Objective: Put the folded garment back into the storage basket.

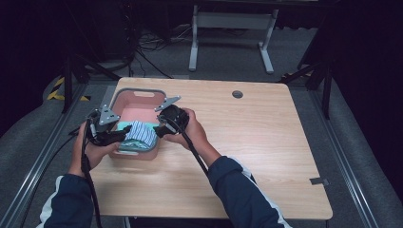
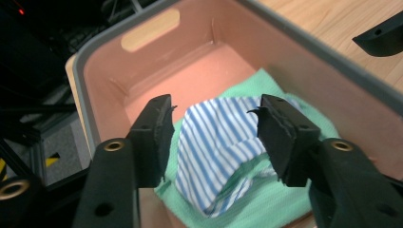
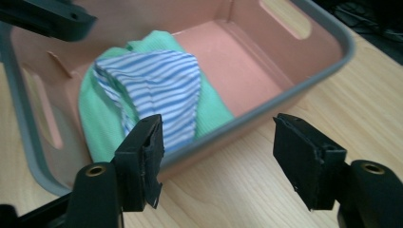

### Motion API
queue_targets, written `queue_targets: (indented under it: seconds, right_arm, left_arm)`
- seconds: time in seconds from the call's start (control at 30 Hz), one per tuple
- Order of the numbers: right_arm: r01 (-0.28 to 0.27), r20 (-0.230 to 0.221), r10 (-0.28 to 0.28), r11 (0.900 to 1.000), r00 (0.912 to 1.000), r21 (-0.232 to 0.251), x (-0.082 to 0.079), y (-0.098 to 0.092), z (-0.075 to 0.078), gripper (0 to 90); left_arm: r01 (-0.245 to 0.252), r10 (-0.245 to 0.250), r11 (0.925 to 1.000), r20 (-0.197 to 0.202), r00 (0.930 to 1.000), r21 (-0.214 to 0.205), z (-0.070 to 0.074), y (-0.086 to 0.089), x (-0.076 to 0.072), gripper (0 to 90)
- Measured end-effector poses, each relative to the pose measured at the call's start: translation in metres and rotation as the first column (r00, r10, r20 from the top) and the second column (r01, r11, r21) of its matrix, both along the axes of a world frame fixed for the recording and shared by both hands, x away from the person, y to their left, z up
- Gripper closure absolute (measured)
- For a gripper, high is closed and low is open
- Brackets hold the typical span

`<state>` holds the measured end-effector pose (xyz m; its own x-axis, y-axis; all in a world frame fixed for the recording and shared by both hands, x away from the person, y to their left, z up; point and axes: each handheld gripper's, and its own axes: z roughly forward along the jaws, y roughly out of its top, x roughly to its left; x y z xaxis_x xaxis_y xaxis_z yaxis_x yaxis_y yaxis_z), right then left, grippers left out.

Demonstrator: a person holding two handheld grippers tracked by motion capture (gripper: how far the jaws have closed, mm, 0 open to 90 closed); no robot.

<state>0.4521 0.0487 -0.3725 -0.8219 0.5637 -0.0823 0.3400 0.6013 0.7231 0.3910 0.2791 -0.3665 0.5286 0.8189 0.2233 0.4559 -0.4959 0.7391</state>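
High view shows both hand-held grippers, left [image 1: 115, 138] and right [image 1: 159, 130], parted and empty over the striped cloth [image 1: 141, 133], whose loose fold could slump over the bin [image 1: 138, 93] rim near the surface's left edge.

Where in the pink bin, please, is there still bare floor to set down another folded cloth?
The bin has bare floor at its far end, between the handle-slot wall and the green cloth. The near end is crowded: the striped cloth lies on the green one, with the left gripper open above it. Outside, the table right of the bin is bare wood.
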Motion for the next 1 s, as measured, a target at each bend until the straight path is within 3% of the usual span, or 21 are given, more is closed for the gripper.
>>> queue_targets:
  seconds: [0.23,0.37,0.47,0.53,0.77,1.0]
  right_arm:
    - [0.019,0.037,-0.018,0.9994,0.9992,-0.028,-0.002,-0.019,0.006,32.0]
    - [0.014,0.058,-0.012,0.9988,0.9982,-0.047,-0.007,-0.031,0.007,31.0]
    - [0.001,0.062,0.004,0.9964,0.9981,-0.085,-0.010,-0.040,0.006,29.4]
    - [0.003,0.064,0.003,0.9949,0.9980,-0.101,-0.013,-0.046,0.005,28.8]
    - [0.010,0.064,-0.002,0.9923,0.9979,-0.124,-0.023,-0.070,-0.001,28.2]
    - [0.019,0.067,-0.010,0.9913,0.9977,-0.130,-0.030,-0.091,-0.004,28.3]
  left_arm:
    - [0.027,-0.027,0.9978,0.001,0.9996,-0.061,0.005,-0.008,-0.006,32.4]
    - [0.074,-0.073,0.9938,0.017,0.9972,-0.083,0.008,-0.018,-0.010,27.7]
    - [0.112,-0.111,0.9865,0.018,0.9937,-0.120,0.010,-0.025,-0.014,25.9]
    - [0.126,-0.124,0.9851,0.021,0.9921,-0.117,0.010,-0.032,-0.016,23.5]
    - [0.190,-0.188,0.9805,0.042,0.9813,-0.051,0.010,-0.059,-0.030,22.4]
    - [0.237,-0.236,0.9713,0.019,0.9715,-0.024,0.003,-0.080,-0.039,22.1]
